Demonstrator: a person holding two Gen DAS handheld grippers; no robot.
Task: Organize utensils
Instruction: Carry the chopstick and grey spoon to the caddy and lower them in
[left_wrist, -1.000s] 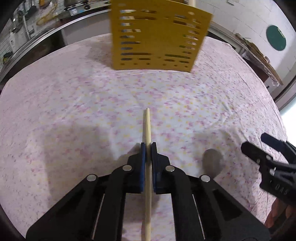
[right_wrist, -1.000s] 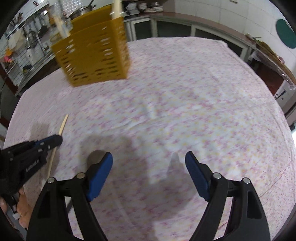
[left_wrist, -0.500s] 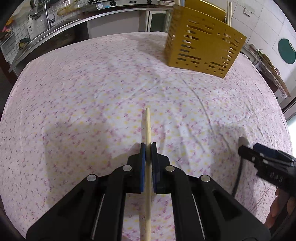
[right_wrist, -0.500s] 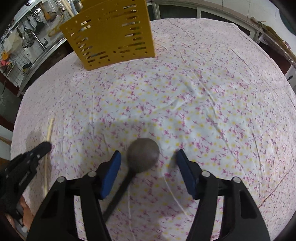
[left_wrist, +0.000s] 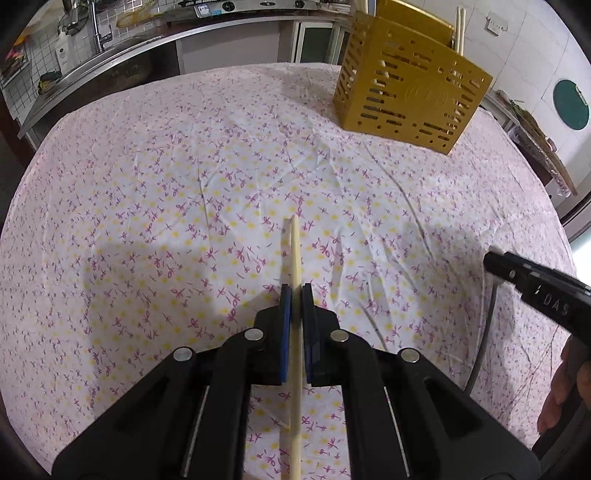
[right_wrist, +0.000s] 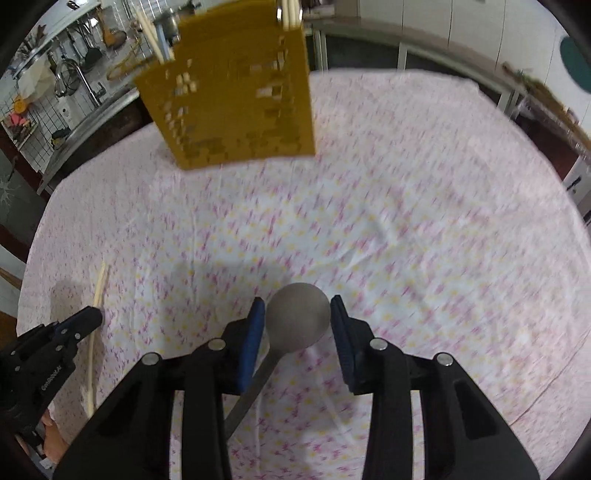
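Observation:
My left gripper (left_wrist: 295, 295) is shut on a pale wooden chopstick (left_wrist: 294, 254) that points forward over the floral tablecloth (left_wrist: 184, 184). A yellow slotted utensil holder (left_wrist: 410, 92) with chopsticks in it stands at the far right in the left wrist view. My right gripper (right_wrist: 297, 317) has its jaws closed against the bowl of a grey metal spoon (right_wrist: 298, 317), whose handle runs back under the left finger. The holder (right_wrist: 236, 92) is ahead of it, blurred. The left gripper (right_wrist: 79, 321) with the chopstick (right_wrist: 99, 284) shows at the lower left of the right wrist view.
A steel counter with a sink and tap (left_wrist: 96, 44) lies beyond the table's far left edge. Cabinets (right_wrist: 424, 48) run along the back. The right gripper (left_wrist: 535, 284) shows at the right edge of the left wrist view, with the spoon handle (left_wrist: 484, 332) below it.
My right gripper has come down over the spoon and its jaws have closed in on the spoon's bowl. The left gripper keeps the chopstick and has shifted its view away from the holder.

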